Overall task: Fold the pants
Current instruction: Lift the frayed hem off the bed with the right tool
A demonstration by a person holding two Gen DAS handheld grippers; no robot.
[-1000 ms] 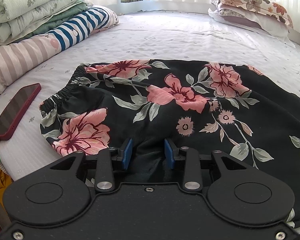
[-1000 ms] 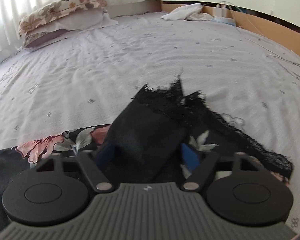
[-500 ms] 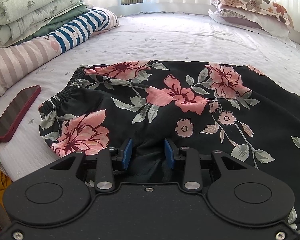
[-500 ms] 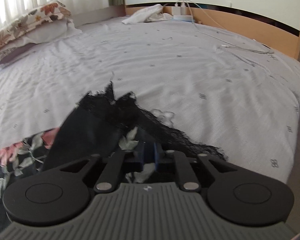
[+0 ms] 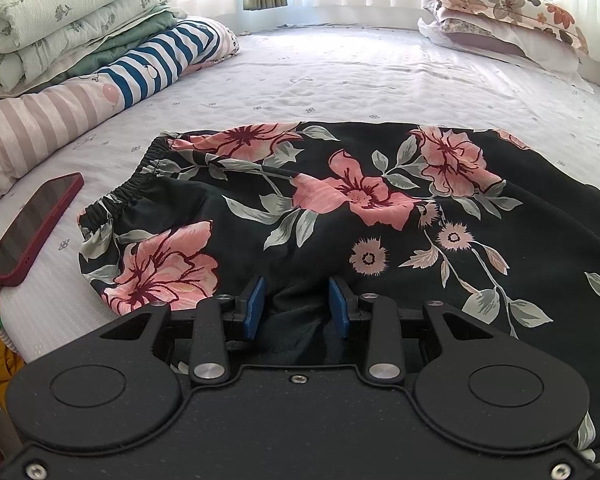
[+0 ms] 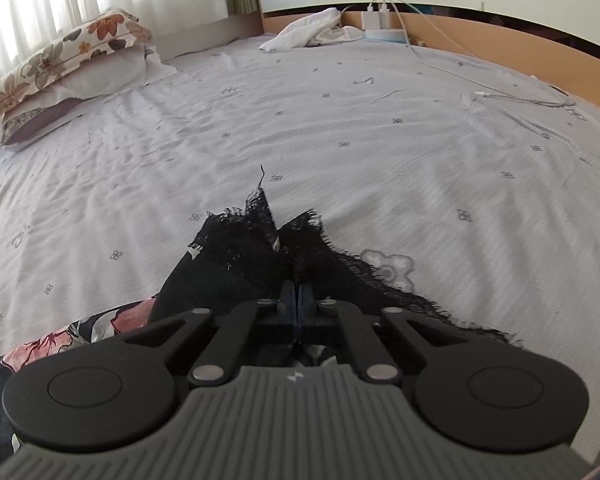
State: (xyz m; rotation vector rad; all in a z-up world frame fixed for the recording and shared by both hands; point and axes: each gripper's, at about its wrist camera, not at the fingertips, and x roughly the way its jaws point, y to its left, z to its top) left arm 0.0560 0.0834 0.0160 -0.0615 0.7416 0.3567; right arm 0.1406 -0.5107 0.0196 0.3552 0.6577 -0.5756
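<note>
- Pants [image 5: 380, 216] lie flat on the bed [image 5: 340, 76], black with pink flowers. You see them in both wrist views.
- Long axis runs across the left view, side to side: the elastic waistband [image 5: 132, 188] is at the left end, nearest the phone [image 5: 32, 228]; the legs run off past the right edge.
- In the right view the far end shows: the lace hem [image 6: 268, 236] bunches up just ahead of your tool, and more lace trails right along the sheet.
- Your left gripper [image 5: 296, 304] sits at the near edge of the pants, pointing across their width. Its jaws are partly apart, with a fold of dark cloth between the blue pads [image 5: 254, 306]. Whether the pads press that cloth, you cannot tell.
- Your right gripper [image 6: 297, 304] has its jaws together, pads meeting, at the lace end. Dark cloth sits at and under the pads; a pinch on the pants seems likely, but the contact itself is hidden.
- Folded quilts [image 5: 60, 12] are stacked at far left, beside a striped bolster [image 5: 100, 96].
- Pillows [image 6: 64, 68] lie at the head of the bed, near the curtain.
- A white cloth [image 6: 312, 32] and a charger [image 6: 374, 16] with cables sit by the wooden board.
</note>
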